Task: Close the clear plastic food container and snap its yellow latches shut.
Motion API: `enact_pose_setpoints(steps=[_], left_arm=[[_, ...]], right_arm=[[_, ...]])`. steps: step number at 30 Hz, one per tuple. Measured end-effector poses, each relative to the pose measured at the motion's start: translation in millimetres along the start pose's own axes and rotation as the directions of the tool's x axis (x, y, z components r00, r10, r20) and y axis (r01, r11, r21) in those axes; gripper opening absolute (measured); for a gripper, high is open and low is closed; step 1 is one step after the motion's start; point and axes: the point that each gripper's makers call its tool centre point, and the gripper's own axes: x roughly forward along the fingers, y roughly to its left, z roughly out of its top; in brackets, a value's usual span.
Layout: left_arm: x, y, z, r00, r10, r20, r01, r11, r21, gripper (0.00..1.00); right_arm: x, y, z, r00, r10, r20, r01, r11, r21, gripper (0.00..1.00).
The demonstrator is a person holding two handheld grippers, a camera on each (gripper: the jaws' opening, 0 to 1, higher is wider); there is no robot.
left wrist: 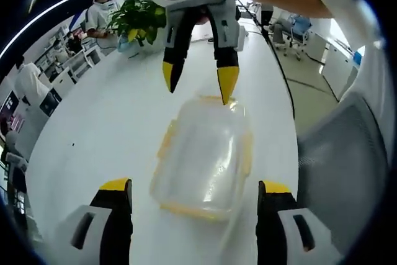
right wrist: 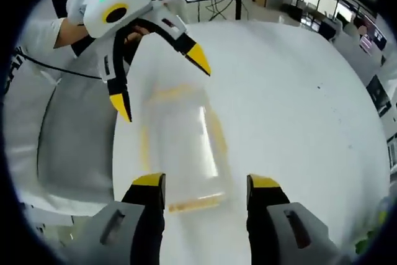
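The clear plastic container [left wrist: 205, 159] lies on the white table [left wrist: 93, 122] with its lid resting on top. Yellow latches [left wrist: 166, 141] run along its sides and ends, and whether they are snapped down cannot be told. My left gripper [left wrist: 193, 187] is open, its jaws standing either side of the container's near end without touching it. My right gripper [left wrist: 198, 82] comes in from the far side, open, with one yellow fingertip [left wrist: 227, 85] at the container's far edge. In the right gripper view the container [right wrist: 183, 147] is blurred; my right gripper [right wrist: 206, 182] straddles one end and the left gripper [right wrist: 161, 83] hovers open over the other.
A potted plant [left wrist: 138, 20] stands at the table's far end. A grey mesh chair [left wrist: 347, 153] sits close to the table's edge beside the container, also seen as the chair [right wrist: 74, 141]. People and desks stand farther back in the office.
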Motion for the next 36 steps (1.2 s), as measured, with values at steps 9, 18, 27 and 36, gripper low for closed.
enact_pose_setpoints(steps=[9, 18, 27, 36], left_arm=[[4, 2.8, -8.6, 0.999, -0.018, -0.044, 0.018, 1.0, -0.002, 0.81], [10, 1.7, -9.2, 0.997, -0.039, -0.065, 0.041, 0.999, 0.021, 0.81], [16, -1.8, -12.9, 0.995, -0.059, -0.086, 0.063, 0.997, 0.045, 0.8], [22, -2.0, -10.7, 0.992, -0.068, -0.102, 0.077, 0.994, 0.08, 0.69]], right_arm=[[5, 14, -17.4, 0.996, 0.027, -0.082, -0.035, 0.995, -0.092, 0.71], [16, 25, -21.3, 0.993, 0.045, -0.106, -0.064, 0.982, -0.176, 0.76], [24, 23, -25.3, 0.992, 0.022, -0.128, -0.047, 0.979, -0.197, 0.72], [27, 21, -27.0, 0.993, 0.017, -0.113, -0.037, 0.983, -0.179, 0.67]])
